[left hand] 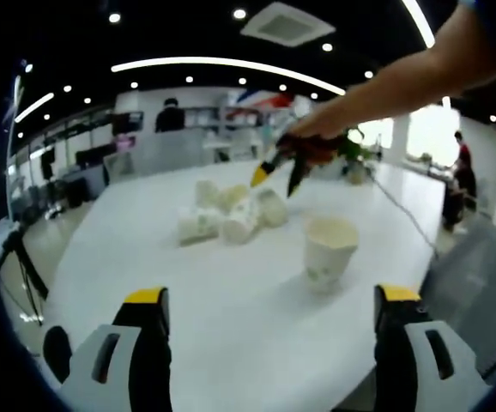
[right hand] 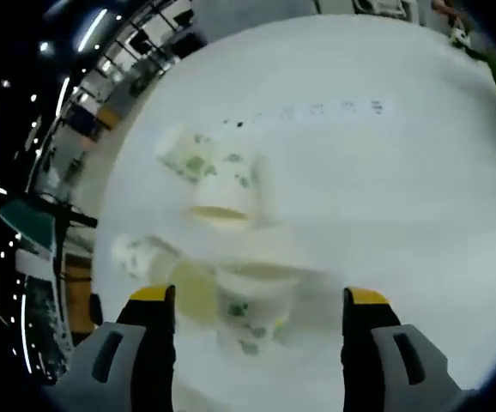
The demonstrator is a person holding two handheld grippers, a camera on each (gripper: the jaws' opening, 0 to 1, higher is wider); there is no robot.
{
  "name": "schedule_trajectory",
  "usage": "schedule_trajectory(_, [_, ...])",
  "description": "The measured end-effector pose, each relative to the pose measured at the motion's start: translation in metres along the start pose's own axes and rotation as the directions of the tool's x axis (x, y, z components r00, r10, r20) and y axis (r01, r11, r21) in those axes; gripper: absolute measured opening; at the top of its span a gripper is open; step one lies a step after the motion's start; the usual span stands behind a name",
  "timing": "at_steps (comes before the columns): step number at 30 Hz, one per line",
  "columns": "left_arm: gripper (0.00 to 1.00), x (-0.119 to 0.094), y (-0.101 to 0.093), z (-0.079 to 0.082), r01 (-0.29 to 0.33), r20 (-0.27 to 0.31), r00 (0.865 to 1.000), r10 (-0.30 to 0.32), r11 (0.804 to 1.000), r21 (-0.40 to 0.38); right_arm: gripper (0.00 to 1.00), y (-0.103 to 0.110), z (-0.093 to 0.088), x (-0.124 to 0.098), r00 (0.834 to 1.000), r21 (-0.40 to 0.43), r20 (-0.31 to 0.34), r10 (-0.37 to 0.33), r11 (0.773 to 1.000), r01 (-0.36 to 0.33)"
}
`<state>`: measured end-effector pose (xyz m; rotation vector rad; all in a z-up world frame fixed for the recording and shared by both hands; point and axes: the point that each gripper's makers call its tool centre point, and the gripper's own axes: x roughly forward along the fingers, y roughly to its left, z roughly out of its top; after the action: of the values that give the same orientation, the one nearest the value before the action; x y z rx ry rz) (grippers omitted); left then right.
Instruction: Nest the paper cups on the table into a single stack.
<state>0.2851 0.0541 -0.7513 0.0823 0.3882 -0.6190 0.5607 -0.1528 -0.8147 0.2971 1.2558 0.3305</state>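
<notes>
Left gripper view is showing one upright cup [left hand: 329, 249] standing apart from the tipped cups [left hand: 229, 216]; nothing is stacked yet. You're holding the left gripper [left hand: 269, 322] and right gripper [right hand: 259, 313] open, the right one hovering over the pile.

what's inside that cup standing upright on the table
The upright cup on the white table looks empty near its rim; its own wall hides the bottom, so that part cannot be told.

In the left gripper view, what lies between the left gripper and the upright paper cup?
Nothing: only bare white table lies between the open left gripper and the upright paper cup, as the left gripper view shows.
</notes>
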Motion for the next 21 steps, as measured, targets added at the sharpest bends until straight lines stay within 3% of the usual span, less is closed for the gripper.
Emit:
schedule_trajectory(8, [0.97,-0.001,0.001,0.000,-0.001,0.001,1.000,0.001,1.000,0.007,0.71,0.007,-0.006,0.014,1.000,0.019,-0.008,0.011,1.000,-0.011])
schedule_trajectory(12, [0.96,0.000,-0.001,-0.003,0.002,-0.010,1.000,-0.002,1.000,0.026,0.60,0.011,-0.006,0.025,1.000,-0.007,-0.011,0.006,1.000,-0.006])
schedule_trajectory(16, [0.96,0.000,0.000,-0.003,-0.003,-0.012,1.000,0.003,1.000,0.025,0.58,0.015,-0.007,0.030,1.000,-0.001,-0.007,0.008,1.000,-0.008])
schedule_trajectory(21, [0.96,-0.001,0.003,-0.003,-0.010,-0.008,1.000,0.010,1.000,0.018,0.46,0.015,-0.010,0.029,1.000,0.011,-0.012,-0.005,1.000,0.005])
